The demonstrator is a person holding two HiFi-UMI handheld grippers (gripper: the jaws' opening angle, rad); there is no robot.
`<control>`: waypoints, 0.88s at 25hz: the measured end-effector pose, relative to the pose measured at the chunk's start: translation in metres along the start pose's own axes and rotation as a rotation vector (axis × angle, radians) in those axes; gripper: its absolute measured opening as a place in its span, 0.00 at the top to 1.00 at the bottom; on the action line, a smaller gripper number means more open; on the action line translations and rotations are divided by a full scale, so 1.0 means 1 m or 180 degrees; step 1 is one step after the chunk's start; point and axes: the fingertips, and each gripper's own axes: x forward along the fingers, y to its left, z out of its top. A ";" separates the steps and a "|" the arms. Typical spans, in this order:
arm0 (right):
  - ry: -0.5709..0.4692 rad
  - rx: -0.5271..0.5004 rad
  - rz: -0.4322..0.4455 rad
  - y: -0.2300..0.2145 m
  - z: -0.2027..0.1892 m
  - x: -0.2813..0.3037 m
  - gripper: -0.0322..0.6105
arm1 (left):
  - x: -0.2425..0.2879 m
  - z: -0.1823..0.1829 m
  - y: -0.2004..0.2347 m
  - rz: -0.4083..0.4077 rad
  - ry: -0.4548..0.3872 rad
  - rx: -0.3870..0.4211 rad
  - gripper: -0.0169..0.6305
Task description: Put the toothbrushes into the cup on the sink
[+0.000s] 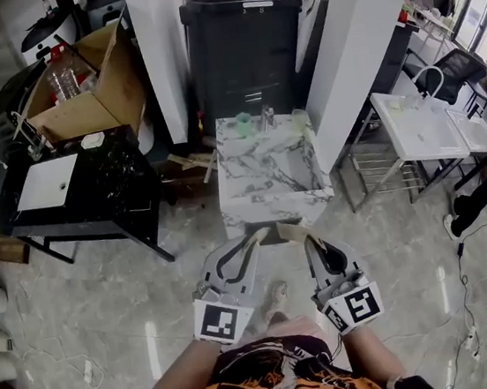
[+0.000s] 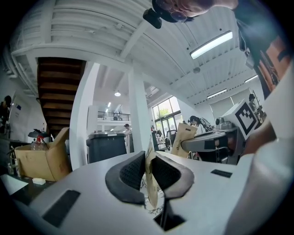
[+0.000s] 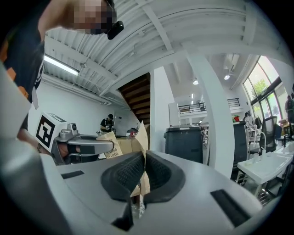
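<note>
My left tool (image 1: 253, 237) pinches a tan toothbrush packet (image 2: 150, 181); my right tool (image 1: 308, 239) is clenched on a second packet (image 3: 144, 180).

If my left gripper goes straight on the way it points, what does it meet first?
Probably the marble sink: the left gripper, shut on a toothbrush packet, points at its near edge. Depth is unclear.

The paper toothbrush packet (image 2: 151, 180) clamped in the left gripper (image 2: 148, 157) conceals its brush, and its lower end drops out of sight behind the jaw pads. The second packet (image 3: 142, 135), in the right gripper (image 3: 144, 153), is likewise lost below the pads. Far ahead of both grippers, on the marble counter (image 1: 272, 176), the greenish cup (image 1: 244, 125) is too small to show its contents.
</note>
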 end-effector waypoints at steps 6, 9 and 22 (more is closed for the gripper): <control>-0.0128 0.0142 0.0102 -0.053 -0.008 0.051 0.92 | 0.058 -0.001 0.024 0.0082 0.0001 0.0122 0.89; -0.0200 0.0147 0.0204 -0.081 -0.002 0.076 0.92 | 0.096 0.005 0.041 0.0182 0.0004 0.0079 0.89; -0.0274 0.0156 0.0312 -0.188 0.001 0.148 0.92 | 0.209 0.007 0.066 0.0254 -0.0007 0.0343 0.89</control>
